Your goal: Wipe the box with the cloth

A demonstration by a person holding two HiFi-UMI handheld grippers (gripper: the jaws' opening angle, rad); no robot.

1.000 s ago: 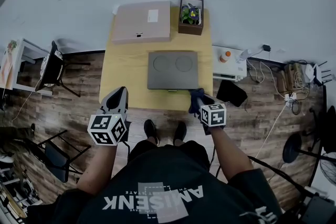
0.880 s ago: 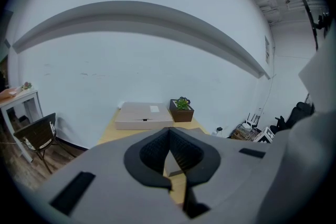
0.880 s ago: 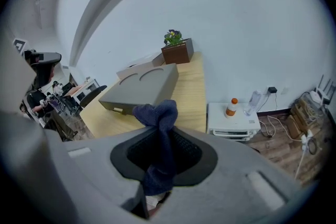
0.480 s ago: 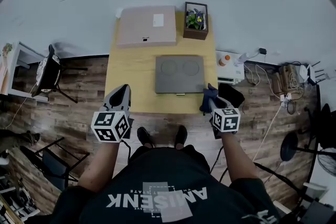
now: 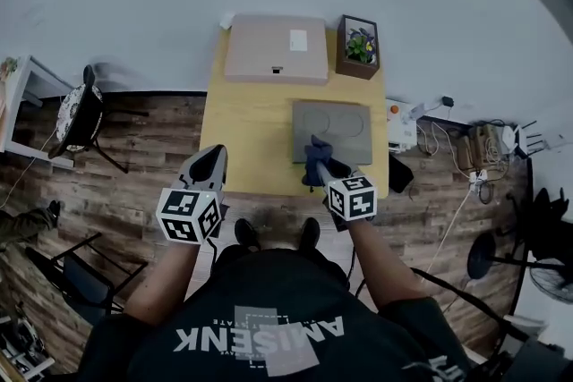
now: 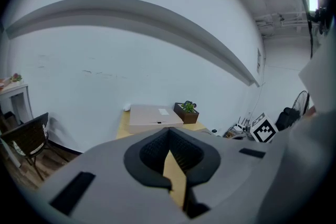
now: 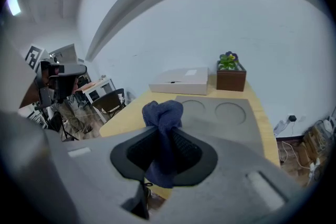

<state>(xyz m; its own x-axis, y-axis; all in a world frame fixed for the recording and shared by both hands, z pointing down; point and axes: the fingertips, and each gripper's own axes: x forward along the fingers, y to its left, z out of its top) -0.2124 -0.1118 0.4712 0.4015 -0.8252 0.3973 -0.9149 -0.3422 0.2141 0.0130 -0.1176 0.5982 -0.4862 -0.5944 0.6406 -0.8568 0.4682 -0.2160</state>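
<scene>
A flat grey box [image 5: 345, 123] with two round dents lies on the right half of the yellow table [image 5: 251, 139]. My right gripper [image 5: 320, 167] is shut on a bunched dark blue cloth [image 5: 313, 155], which hangs over the grey box's near left edge. In the right gripper view the cloth [image 7: 164, 113] sticks up between the jaws, in front of the grey box [image 7: 226, 118]. A beige cardboard box [image 5: 275, 49] lies at the table's far end. My left gripper [image 5: 208, 165] hovers off the table's near left corner, its jaws shut on nothing [image 6: 169, 136].
A potted plant in a wooden box [image 5: 359, 46] stands at the far right corner, beside the beige box. A dark chair [image 5: 81, 116] stands to the left of the table. A white cart and cables [image 5: 405, 123] crowd the floor on the right.
My right gripper has carried the cloth leftward, from the table's near right corner to the grey box's near edge. The left gripper has stayed where it was.
</scene>
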